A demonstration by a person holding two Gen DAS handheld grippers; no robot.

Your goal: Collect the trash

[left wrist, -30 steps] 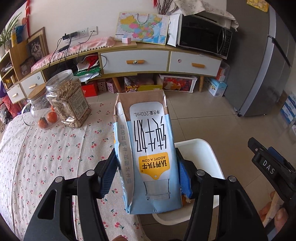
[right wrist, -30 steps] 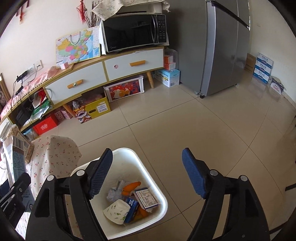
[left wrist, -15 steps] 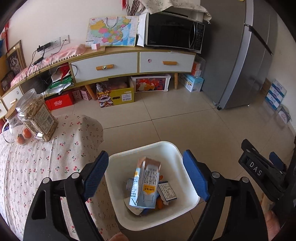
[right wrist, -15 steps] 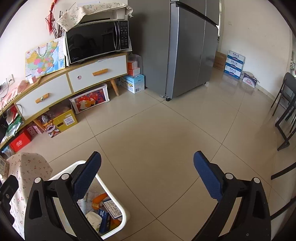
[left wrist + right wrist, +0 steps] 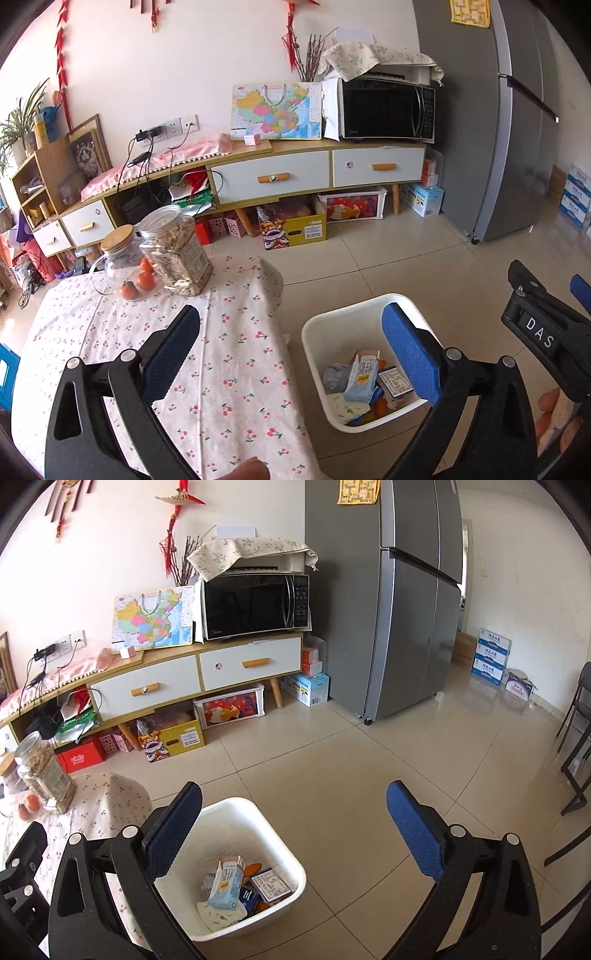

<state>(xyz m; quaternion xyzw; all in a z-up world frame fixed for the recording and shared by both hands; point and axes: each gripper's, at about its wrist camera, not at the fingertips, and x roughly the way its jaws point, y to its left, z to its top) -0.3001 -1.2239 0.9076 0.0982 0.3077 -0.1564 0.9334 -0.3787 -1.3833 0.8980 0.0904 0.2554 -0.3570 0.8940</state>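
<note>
The carton (image 5: 364, 380) has dropped from the left tool (image 5: 291, 350) into the bin (image 5: 314, 332), and that tool has swung back over the tabletop (image 5: 229, 369). Both it and the right tool (image 5: 295, 830) are released and empty, so collecting looks nearly done.

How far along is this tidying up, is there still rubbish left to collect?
Done: a blue milk carton lies in the white bin with other scraps. In hand: nothing; the left tool and right tool are both open. Left: only jars show on the tablecloth, no obvious trash.

Cereal jar (image 5: 176, 254) beside glass jug (image 5: 120, 264), perhaps holding oranges; microwave (image 5: 255, 605) on sideboard (image 5: 192, 675).
</note>
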